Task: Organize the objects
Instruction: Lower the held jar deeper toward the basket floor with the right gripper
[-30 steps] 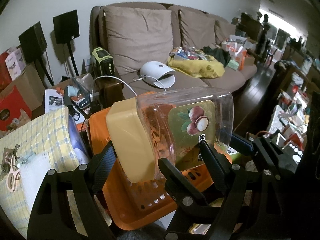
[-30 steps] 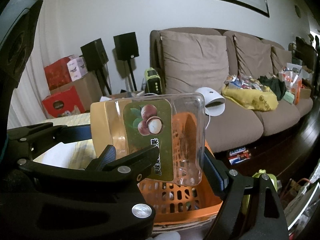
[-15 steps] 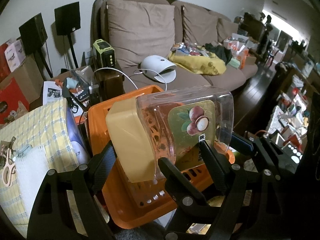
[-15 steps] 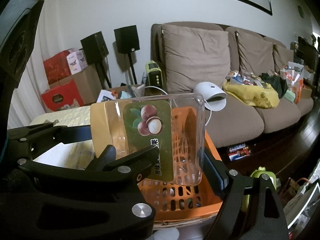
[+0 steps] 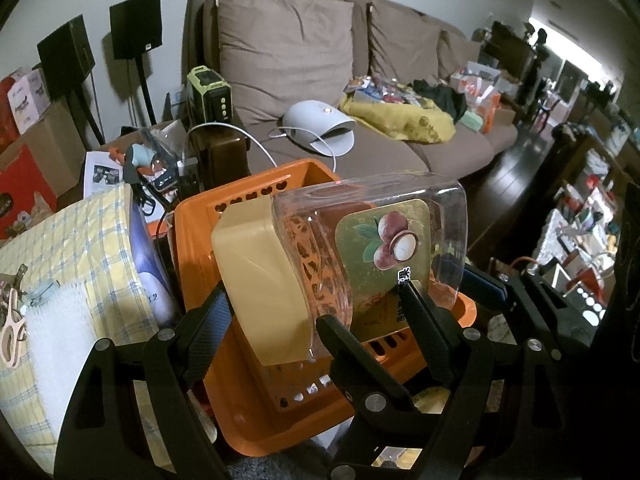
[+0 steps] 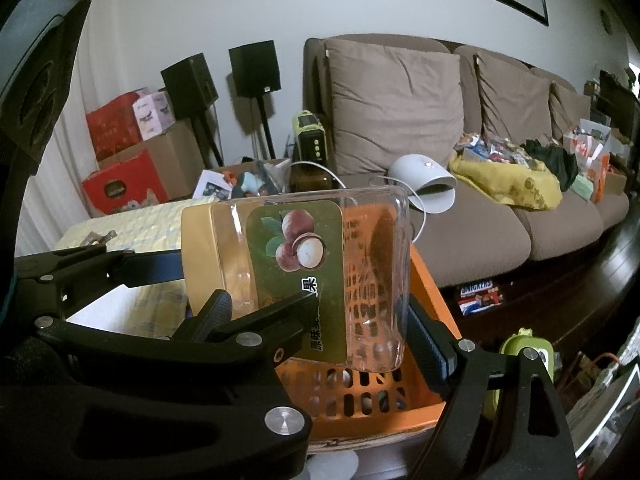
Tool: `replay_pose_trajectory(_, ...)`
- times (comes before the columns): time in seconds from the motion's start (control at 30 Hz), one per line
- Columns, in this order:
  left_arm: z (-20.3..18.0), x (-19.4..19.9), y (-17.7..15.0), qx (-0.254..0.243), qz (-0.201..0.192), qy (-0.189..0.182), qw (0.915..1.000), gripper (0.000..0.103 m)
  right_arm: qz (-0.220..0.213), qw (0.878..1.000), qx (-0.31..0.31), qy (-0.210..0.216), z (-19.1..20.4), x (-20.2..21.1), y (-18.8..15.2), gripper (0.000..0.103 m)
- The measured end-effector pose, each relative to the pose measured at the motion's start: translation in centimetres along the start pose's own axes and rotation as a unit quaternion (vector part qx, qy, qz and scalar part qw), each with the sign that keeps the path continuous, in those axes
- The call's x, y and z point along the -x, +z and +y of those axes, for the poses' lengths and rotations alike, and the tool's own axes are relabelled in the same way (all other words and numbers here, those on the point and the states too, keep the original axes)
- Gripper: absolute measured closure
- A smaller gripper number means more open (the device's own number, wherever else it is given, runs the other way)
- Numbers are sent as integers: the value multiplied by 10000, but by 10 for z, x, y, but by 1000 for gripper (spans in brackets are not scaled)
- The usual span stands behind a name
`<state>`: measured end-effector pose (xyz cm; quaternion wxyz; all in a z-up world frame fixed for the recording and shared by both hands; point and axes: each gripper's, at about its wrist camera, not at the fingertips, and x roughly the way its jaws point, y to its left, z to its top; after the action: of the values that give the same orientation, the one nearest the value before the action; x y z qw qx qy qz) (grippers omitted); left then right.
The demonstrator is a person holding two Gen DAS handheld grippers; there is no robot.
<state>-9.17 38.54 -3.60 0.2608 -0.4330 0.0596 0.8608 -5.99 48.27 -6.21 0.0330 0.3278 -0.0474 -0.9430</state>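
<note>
A clear plastic jar (image 5: 360, 256) with a tan lid (image 5: 260, 284) and a nut label lies on its side in the air, held between both grippers. My left gripper (image 5: 316, 312) is shut on its lid end, my right gripper (image 6: 320, 320) on its clear bottom end. The jar (image 6: 304, 268) hangs over an orange basket (image 5: 280, 400), whose front wall also shows in the right wrist view (image 6: 372, 396). The right gripper's fingers (image 5: 480, 284) show at the jar's far side in the left wrist view.
A yellow checked cloth (image 5: 60, 256) covers a surface left of the basket, with scissors (image 5: 10, 332) on it. Behind stands a brown sofa (image 5: 360, 80) with a white device (image 5: 320, 128) and yellow bag (image 5: 400, 120). Speakers (image 6: 252, 68) and boxes (image 6: 128, 160) stand at the wall.
Both grippers and the jar have lowered and moved slightly toward the basket; more of the basket's inside shows below the jar. The grip on the jar is unchanged.
</note>
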Motion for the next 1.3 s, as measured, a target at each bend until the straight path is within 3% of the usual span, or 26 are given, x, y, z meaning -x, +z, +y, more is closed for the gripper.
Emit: replay_pose_trajectory(1.3, 6, -21, -11, 234, 271, -146, 9993, 20, 399, 9992, 60, -58, 0, -17, -9, 17)
